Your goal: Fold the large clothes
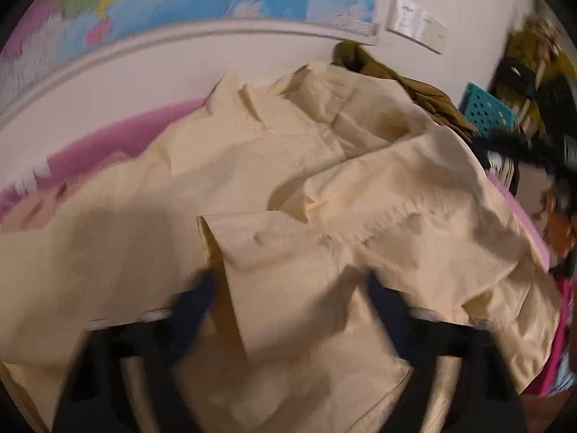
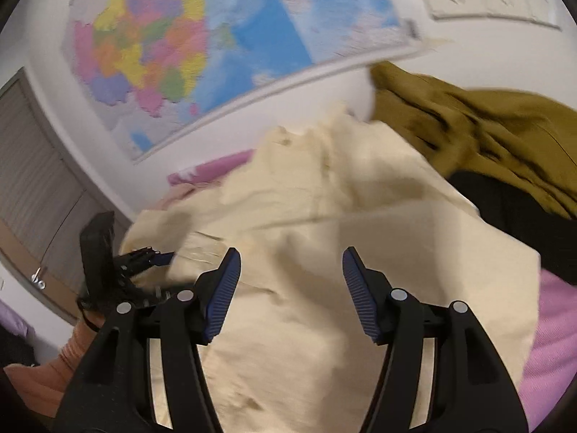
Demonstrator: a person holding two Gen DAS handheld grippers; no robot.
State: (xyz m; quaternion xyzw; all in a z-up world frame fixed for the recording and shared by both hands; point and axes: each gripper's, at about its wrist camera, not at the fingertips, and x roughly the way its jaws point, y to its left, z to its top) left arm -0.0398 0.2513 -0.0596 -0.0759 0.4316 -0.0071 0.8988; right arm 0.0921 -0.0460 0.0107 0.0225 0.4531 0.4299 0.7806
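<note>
A large cream garment (image 1: pixel 274 187) lies crumpled over a pink bed sheet (image 1: pixel 108 140); it also fills the right wrist view (image 2: pixel 360 216). My left gripper (image 1: pixel 288 285) is open just above the cloth, its blue fingers blurred and apart, with a folded flap between them. My right gripper (image 2: pixel 290 263) is open over the cream cloth with nothing between its blue pads. The left gripper also shows at the cloth's left edge in the right wrist view (image 2: pixel 144 256).
An olive green garment (image 2: pixel 487 130) lies bunched beyond the cream one, by the wall; it shows in the left wrist view too (image 1: pixel 407 86). A colourful map (image 2: pixel 216 47) hangs on the wall. A teal perforated basket (image 1: pixel 487 108) stands at the right. Dark clothing (image 2: pixel 523 223) lies beside it.
</note>
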